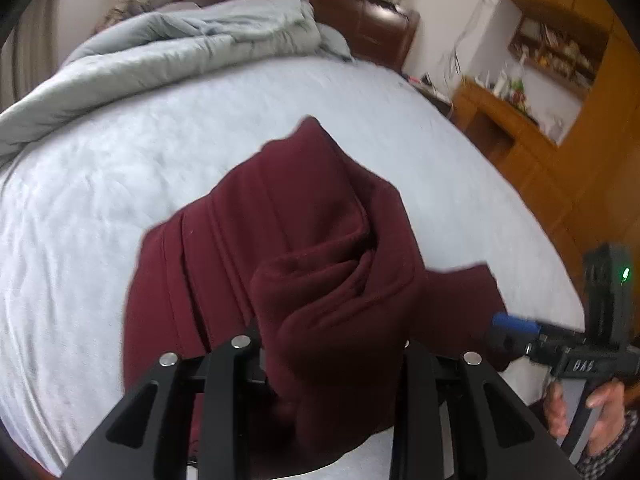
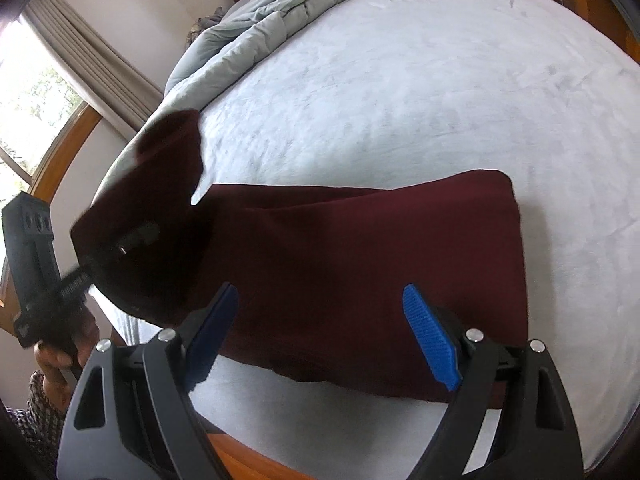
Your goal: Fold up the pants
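Observation:
The dark maroon pants (image 2: 360,264) lie folded lengthwise across the pale sheet near the bed's front edge. Their left end is raised off the bed, and my left gripper (image 2: 120,252) is shut on that bunched cloth. In the left wrist view the maroon pants (image 1: 320,248) fill the middle, with a thick fold pinched in my left gripper (image 1: 332,344), whose pads are hidden by fabric. My right gripper (image 2: 324,332) hovers open just above the near edge of the pants, its blue pads wide apart and holding nothing. The right gripper (image 1: 508,328) also shows at the right, held by a hand (image 1: 600,412).
The bed sheet (image 1: 120,200) is light blue-white. A grey duvet (image 1: 180,48) is heaped at the far end against a brown headboard (image 1: 360,20). A wooden cabinet (image 1: 560,160) stands beside the bed. A curtained window (image 2: 32,100) lies to the left, and the bed's wooden edge (image 2: 248,460) is close below.

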